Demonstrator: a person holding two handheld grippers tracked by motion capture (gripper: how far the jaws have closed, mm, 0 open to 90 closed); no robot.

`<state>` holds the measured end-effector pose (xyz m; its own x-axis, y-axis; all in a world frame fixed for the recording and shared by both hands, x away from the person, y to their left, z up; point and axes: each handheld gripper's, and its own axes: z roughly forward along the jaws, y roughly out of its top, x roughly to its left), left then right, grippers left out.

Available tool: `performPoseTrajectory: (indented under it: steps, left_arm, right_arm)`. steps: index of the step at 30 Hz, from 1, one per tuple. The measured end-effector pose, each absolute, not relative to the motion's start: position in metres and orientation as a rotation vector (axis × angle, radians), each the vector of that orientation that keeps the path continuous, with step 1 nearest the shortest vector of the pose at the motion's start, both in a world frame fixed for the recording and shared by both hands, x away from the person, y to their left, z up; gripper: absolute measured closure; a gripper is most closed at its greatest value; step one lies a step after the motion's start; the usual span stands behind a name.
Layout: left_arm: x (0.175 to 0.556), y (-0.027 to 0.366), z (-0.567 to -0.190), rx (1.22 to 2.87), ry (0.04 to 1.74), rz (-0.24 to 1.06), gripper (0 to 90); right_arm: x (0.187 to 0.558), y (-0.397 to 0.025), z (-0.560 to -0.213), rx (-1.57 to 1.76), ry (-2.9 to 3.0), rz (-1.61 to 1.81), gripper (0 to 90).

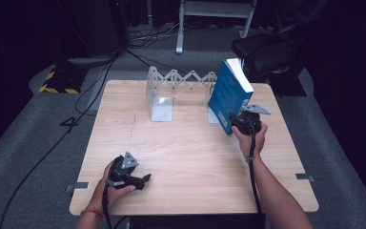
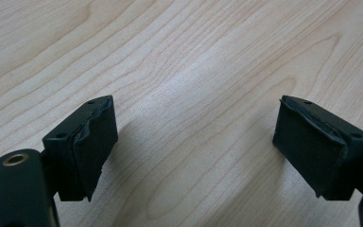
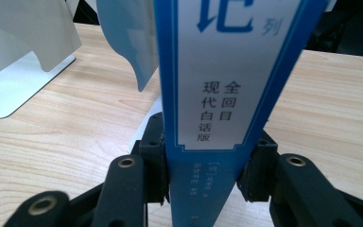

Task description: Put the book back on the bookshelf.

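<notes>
A blue paperback book (image 1: 229,92) stands tilted on its lower corner near the table's right side, and my right gripper (image 1: 240,120) is shut on its spine end. In the right gripper view the blue spine with a white label (image 3: 227,85) runs up between the two black jaws, which press on it from both sides. A folding grey metal bookend rack (image 1: 174,81) stands at the back of the table, just left of the book. My left gripper (image 1: 145,179) rests low near the front left edge, open, with only bare wood (image 2: 194,109) between its pads (image 2: 92,142).
The light wooden table (image 1: 186,157) has bare room across its middle and front. The rack's flat metal foot (image 1: 162,109) lies on the wood; the same plate (image 3: 23,80) shows at left in the right gripper view. A black chair (image 1: 267,47) and floor cables (image 1: 95,76) lie beyond.
</notes>
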<state>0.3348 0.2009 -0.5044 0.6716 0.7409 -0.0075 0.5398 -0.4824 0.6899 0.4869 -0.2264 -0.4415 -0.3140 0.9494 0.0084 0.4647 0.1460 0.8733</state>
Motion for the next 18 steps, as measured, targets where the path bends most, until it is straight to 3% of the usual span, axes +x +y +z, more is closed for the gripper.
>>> performPoseTrajectory:
  steps: [7,11,18]
  left_arm:
    - [0.3347,0.2008,-0.5045,2.204,0.984,0.388,14.8]
    - [0.3347,0.2006,-0.5046,2.202,0.986,0.387,14.8]
    - [0.3347,0.2007,-0.5046,2.202,0.985,0.387,14.8]
  right_arm:
    - [0.4878,-0.2294,-0.4410,1.343,1.883,1.092,59.0]
    - [0.4881,-0.2332,-0.4427,1.354,1.893,1.092,51.8]
    - [0.4858,-0.2379,-0.4423,1.338,1.934,1.069,47.5]
